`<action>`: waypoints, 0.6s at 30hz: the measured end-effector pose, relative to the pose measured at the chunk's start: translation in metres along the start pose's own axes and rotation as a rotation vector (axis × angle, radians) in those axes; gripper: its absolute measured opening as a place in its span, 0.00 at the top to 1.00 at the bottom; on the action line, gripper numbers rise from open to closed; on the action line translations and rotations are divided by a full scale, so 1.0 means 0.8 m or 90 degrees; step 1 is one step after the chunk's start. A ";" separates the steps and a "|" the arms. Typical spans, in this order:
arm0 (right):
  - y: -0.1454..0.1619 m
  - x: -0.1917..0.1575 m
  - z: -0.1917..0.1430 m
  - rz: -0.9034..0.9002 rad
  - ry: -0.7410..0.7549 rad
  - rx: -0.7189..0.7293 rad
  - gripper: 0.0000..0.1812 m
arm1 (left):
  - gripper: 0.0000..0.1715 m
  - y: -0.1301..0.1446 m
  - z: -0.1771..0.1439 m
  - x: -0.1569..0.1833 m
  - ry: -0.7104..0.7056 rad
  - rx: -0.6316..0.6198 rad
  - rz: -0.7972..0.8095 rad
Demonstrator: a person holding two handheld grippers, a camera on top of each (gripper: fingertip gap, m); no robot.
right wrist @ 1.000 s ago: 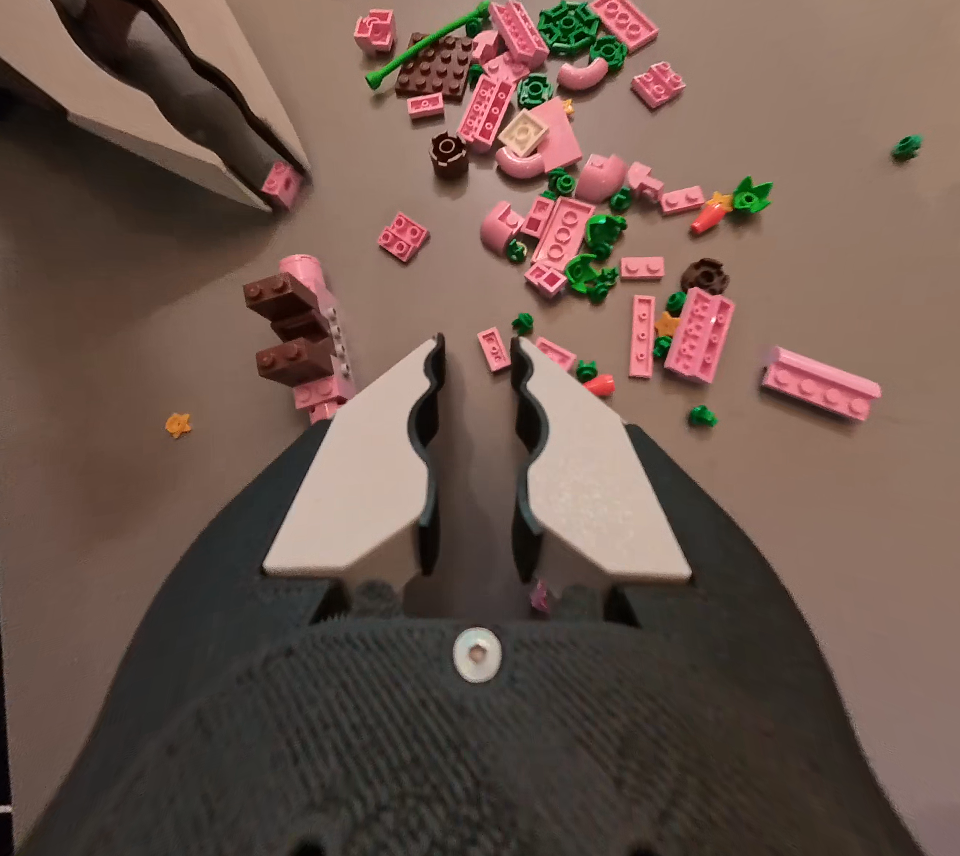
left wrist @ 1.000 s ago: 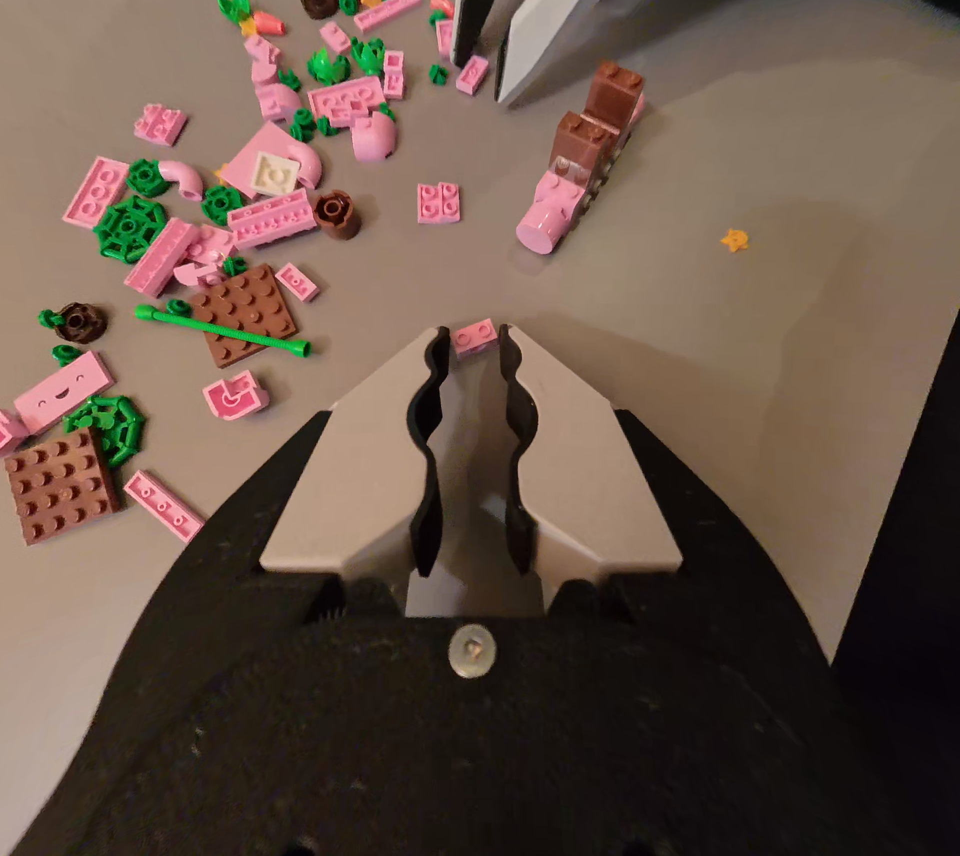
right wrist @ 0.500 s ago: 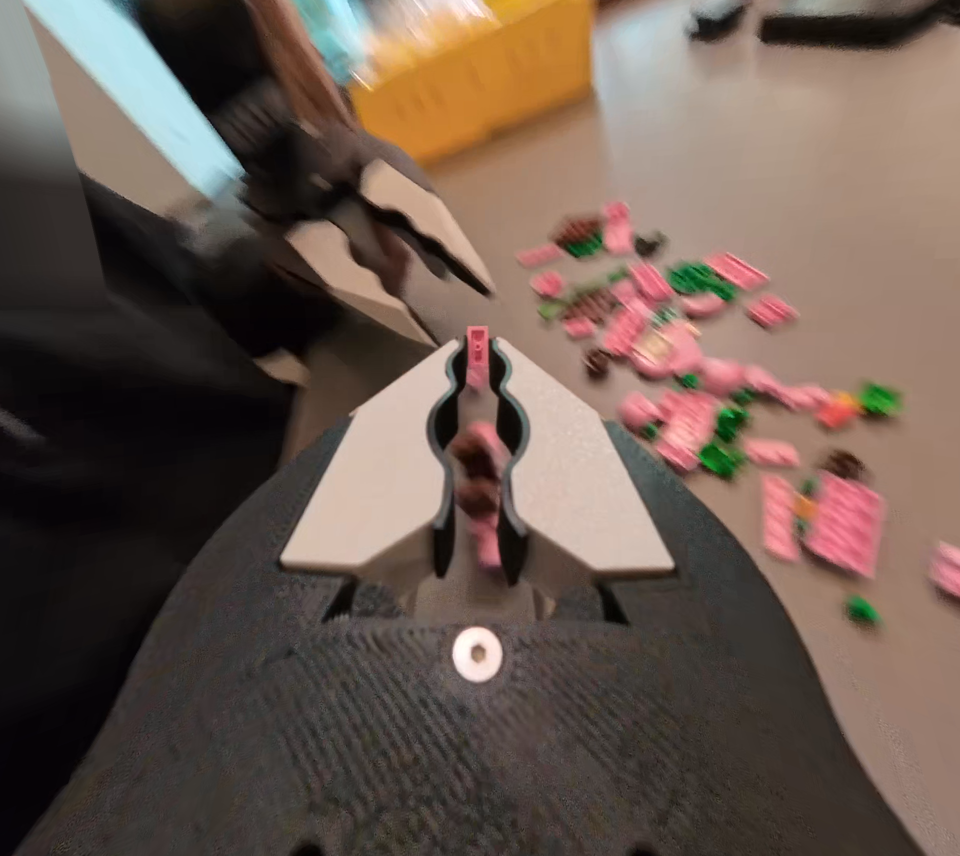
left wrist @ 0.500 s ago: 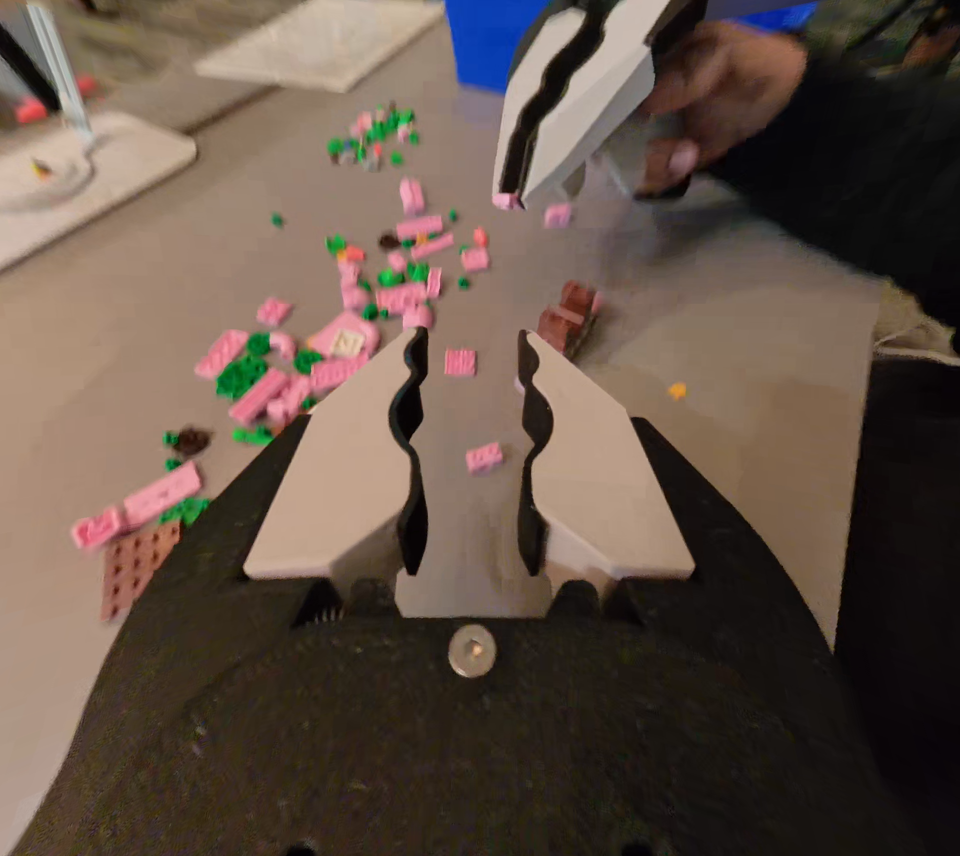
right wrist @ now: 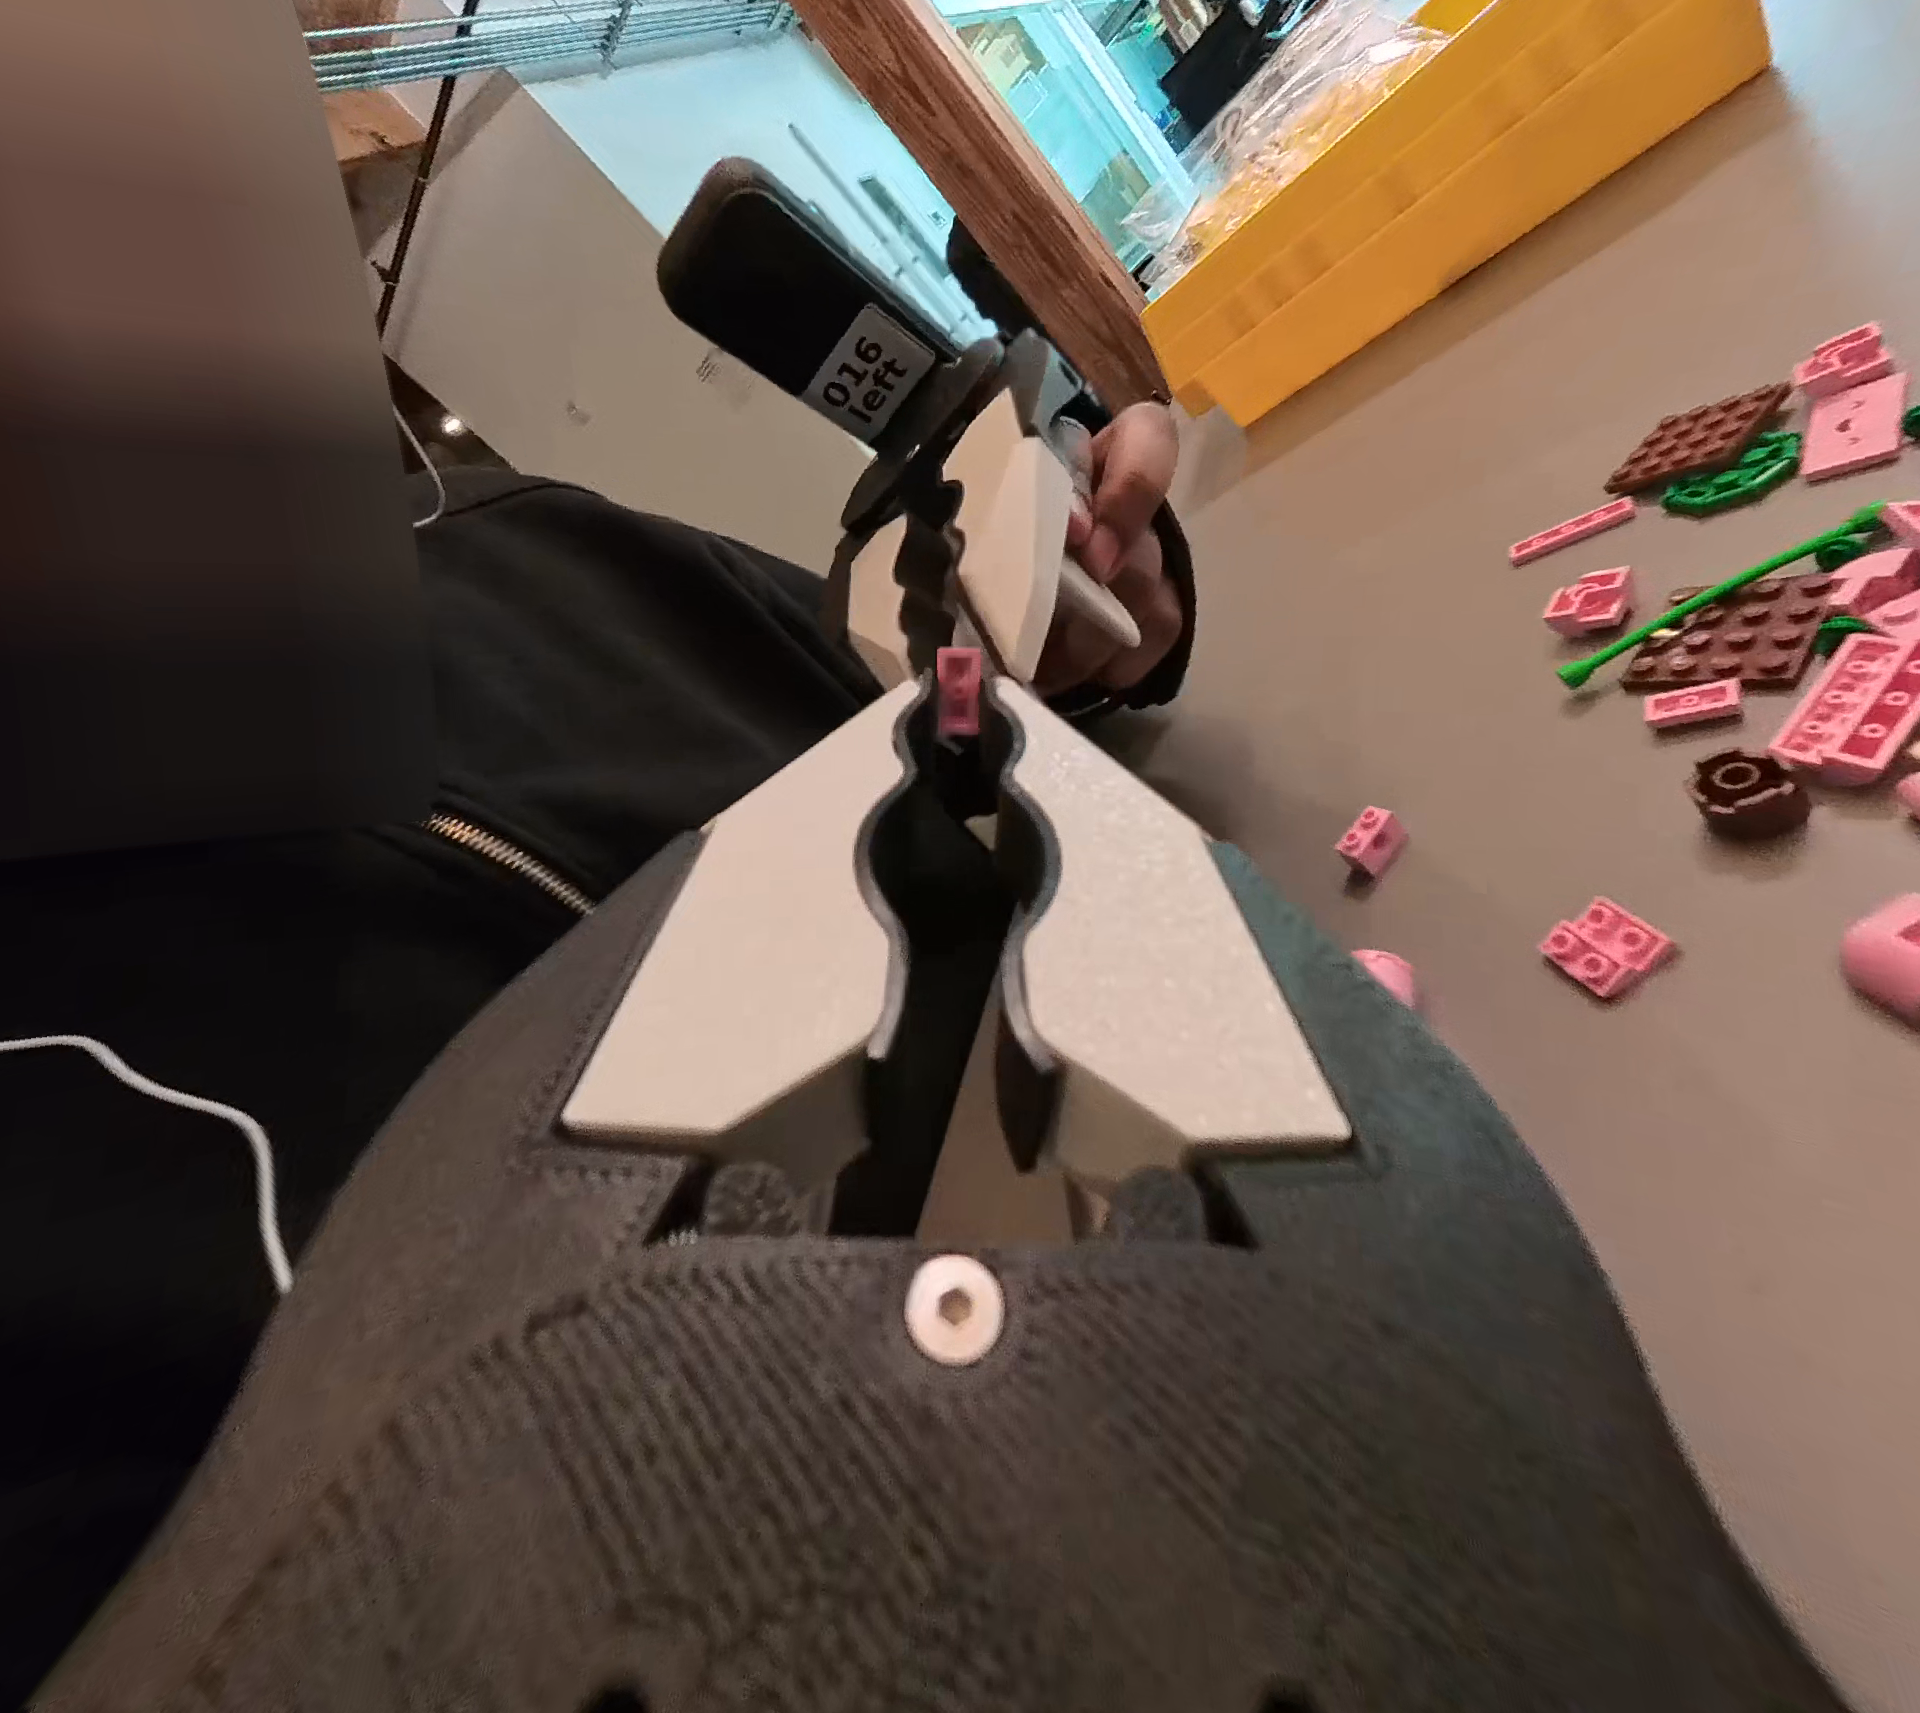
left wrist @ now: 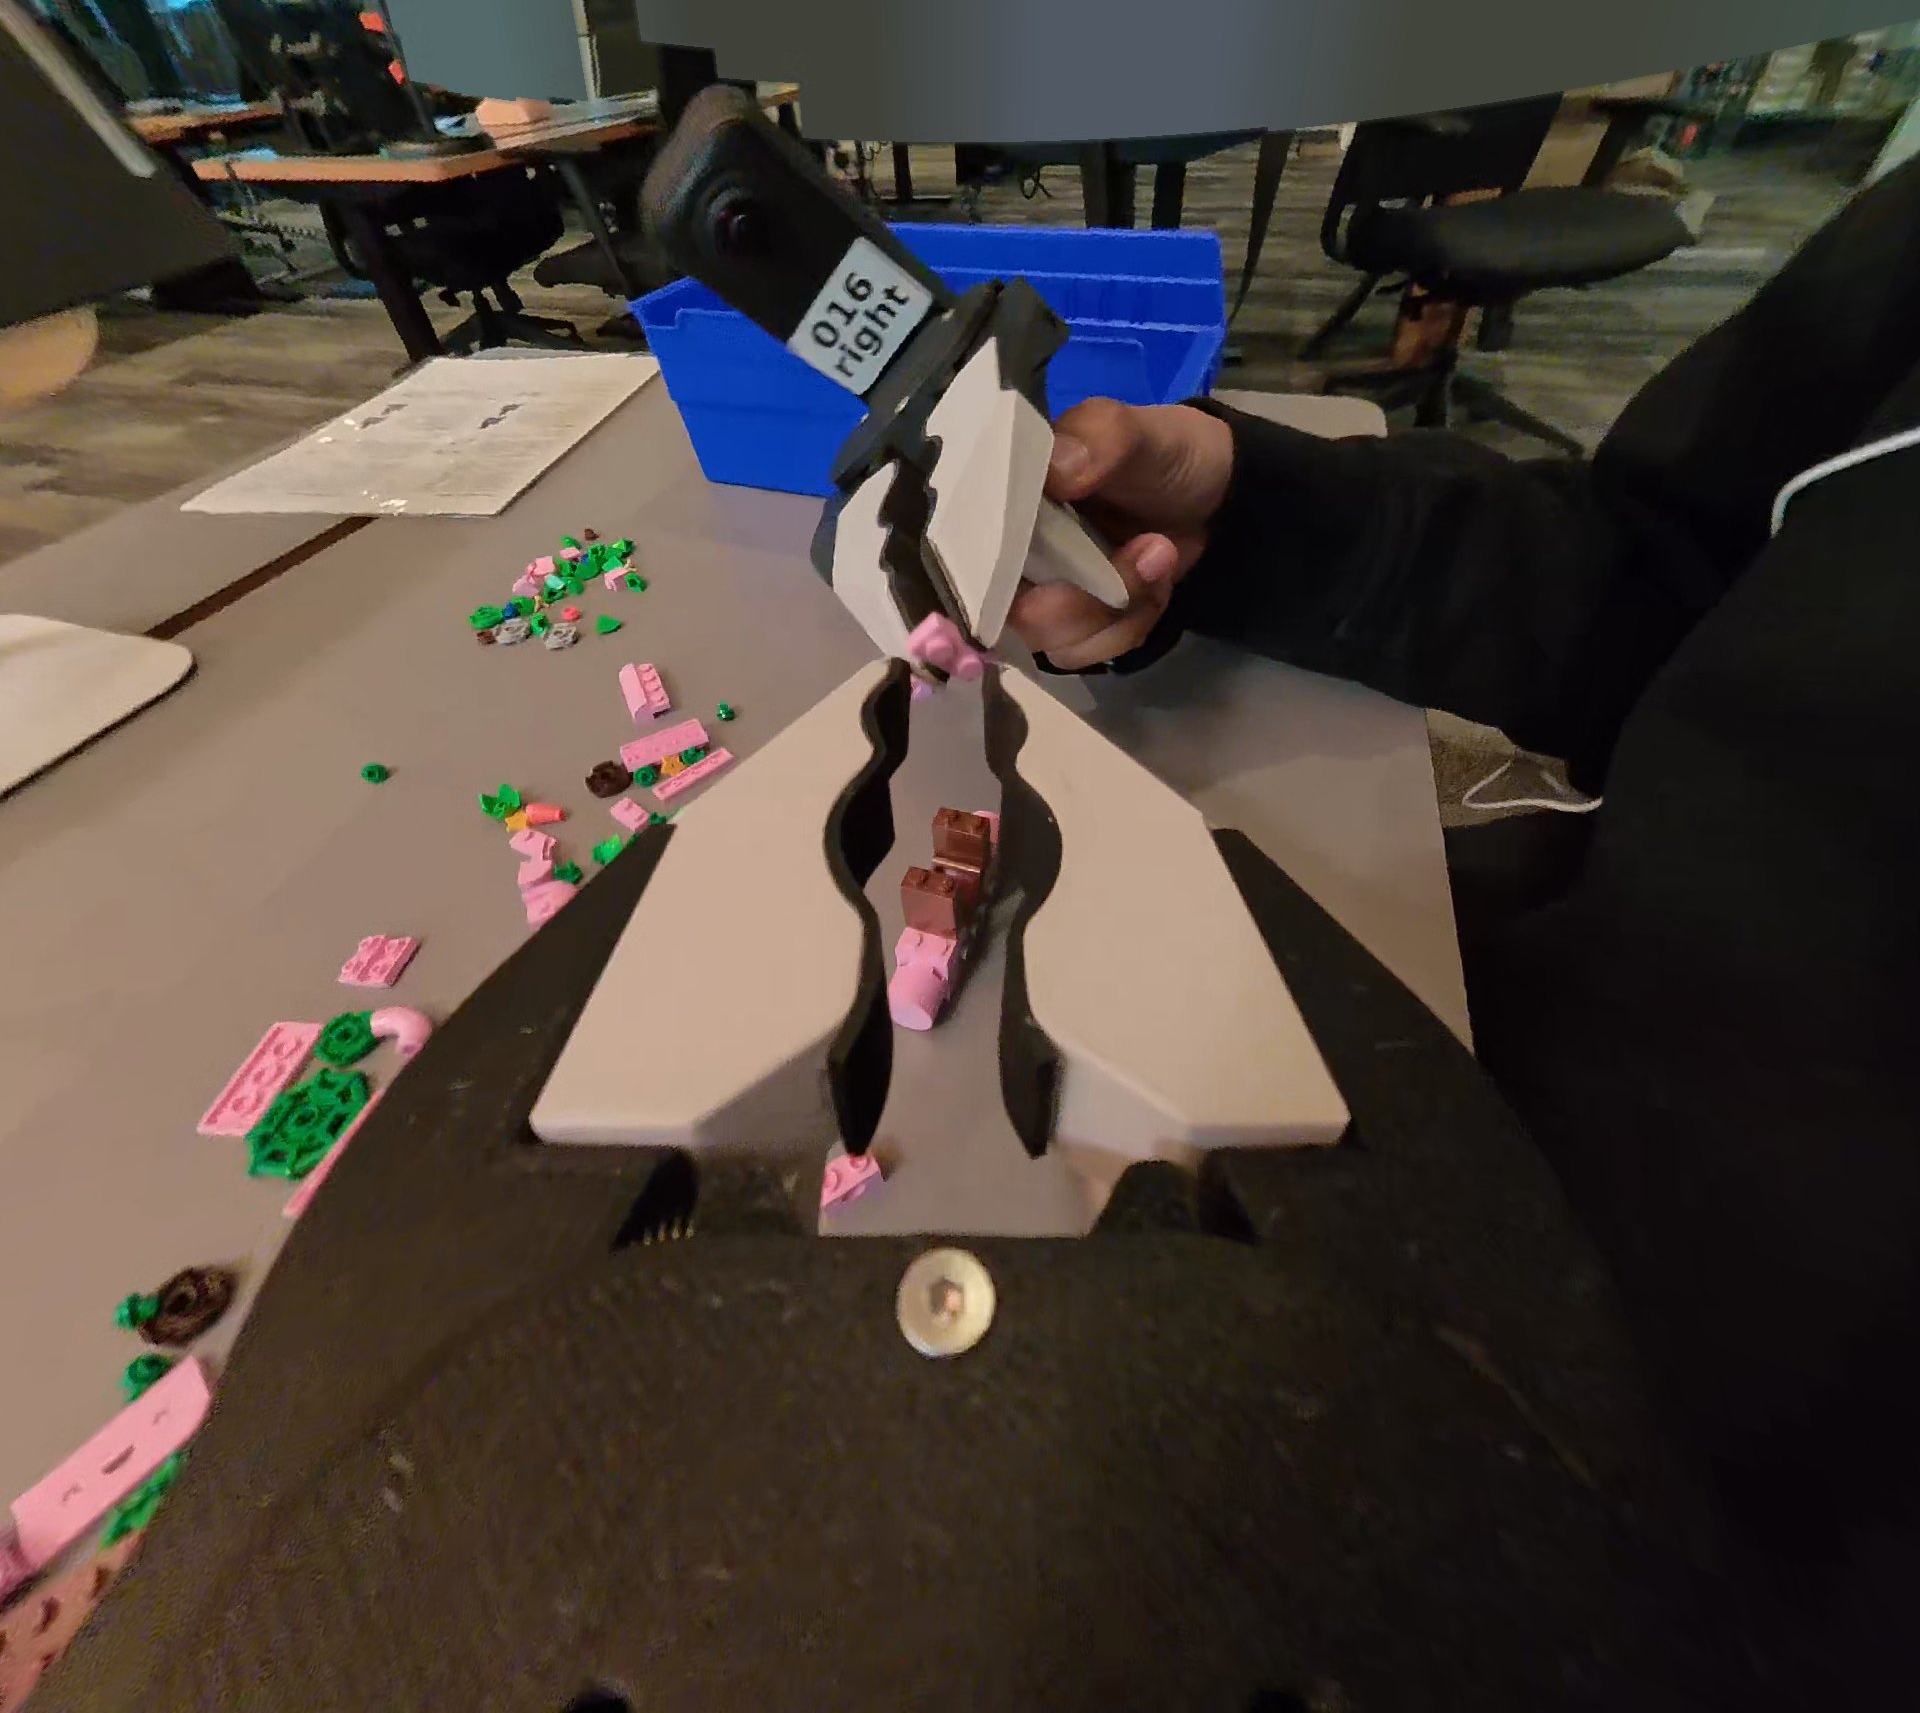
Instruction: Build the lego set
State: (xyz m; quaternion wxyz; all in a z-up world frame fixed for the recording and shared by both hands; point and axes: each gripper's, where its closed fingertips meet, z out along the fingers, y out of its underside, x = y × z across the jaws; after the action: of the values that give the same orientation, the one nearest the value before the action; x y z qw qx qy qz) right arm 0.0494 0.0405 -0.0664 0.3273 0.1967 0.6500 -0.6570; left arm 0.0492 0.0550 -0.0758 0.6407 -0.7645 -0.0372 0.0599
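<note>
I see my right hand-held gripper point(right wrist: 957, 695) raised off the bench point(left wrist: 260, 832), pinching a small pink plate point(right wrist: 957, 691) at its tips, right against my left hand-held gripper point(left wrist: 940, 676), whose jaws stand narrowly apart holding nothing, above the pink-and-brown lego build point(left wrist: 940, 920) lying on the bench.

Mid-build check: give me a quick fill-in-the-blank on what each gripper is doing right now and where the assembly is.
1. The right gripper is shut on a small ___ plate.
2. The left gripper is ___, its fingertips close to that plate.
3. The brown-and-pink assembly lies on the ___, with neither gripper on it.

Missing words: pink; open; table.
</note>
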 end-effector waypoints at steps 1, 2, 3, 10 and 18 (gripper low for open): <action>-0.003 0.004 -0.003 -0.009 0.016 0.009 0.97 | 0.97 0.000 -0.003 -0.003 -0.003 0.006 -0.017; -0.007 0.010 -0.007 -0.018 0.041 0.019 0.97 | 1.00 -0.002 -0.006 -0.003 0.007 0.018 -0.032; -0.009 0.013 -0.011 -0.024 0.055 0.024 0.97 | 1.00 -0.003 -0.009 -0.005 0.009 0.029 -0.052; -0.014 -0.002 -0.007 -0.027 0.003 0.047 0.97 | 0.85 0.011 -0.005 -0.008 0.013 0.023 -0.088; -0.018 -0.006 0.004 -0.249 0.117 0.037 0.97 | 0.78 -0.015 0.002 0.010 0.179 0.152 -0.413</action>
State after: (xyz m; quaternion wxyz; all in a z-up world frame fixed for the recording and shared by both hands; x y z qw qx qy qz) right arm 0.0433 0.0375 -0.0523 0.1275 0.1356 0.6833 -0.7060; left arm 0.0572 0.0594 -0.0646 0.7101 -0.6334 -0.1822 -0.2477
